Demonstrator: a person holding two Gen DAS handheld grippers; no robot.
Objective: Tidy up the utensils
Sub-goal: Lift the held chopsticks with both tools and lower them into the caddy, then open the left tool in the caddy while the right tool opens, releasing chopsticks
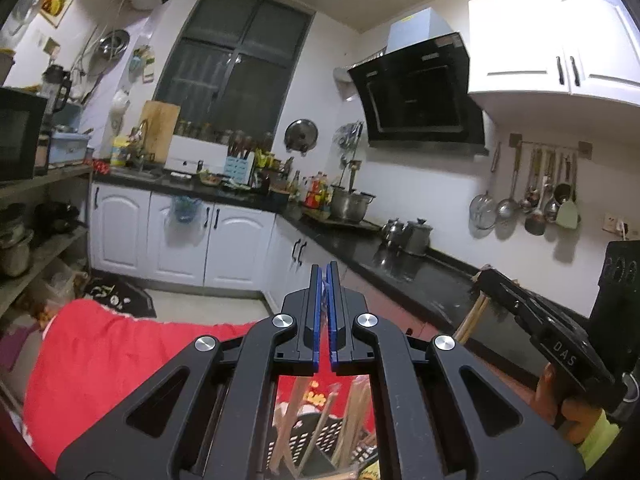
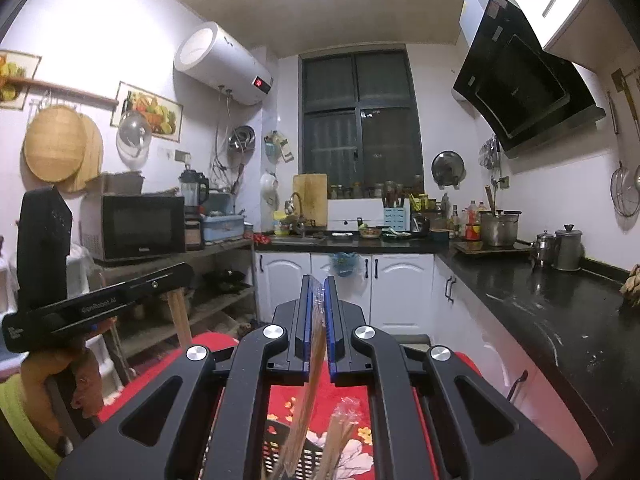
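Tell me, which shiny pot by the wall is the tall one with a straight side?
The metal canister nearer the camera: taller, straight-sided, with a knobbed lid. The small kettle just left of it is shorter and rounder, with a spout.

My left tool [image 1: 326, 280] is matte black, with blue pads [image 1: 318, 312] lining its fingers and round silver screws [image 1: 284, 321] at the linkage pivots. My right tool [image 2: 318, 292] matches it. White lettering marks each tool's side, and yellow-green sleeves [image 1: 596, 436] show.
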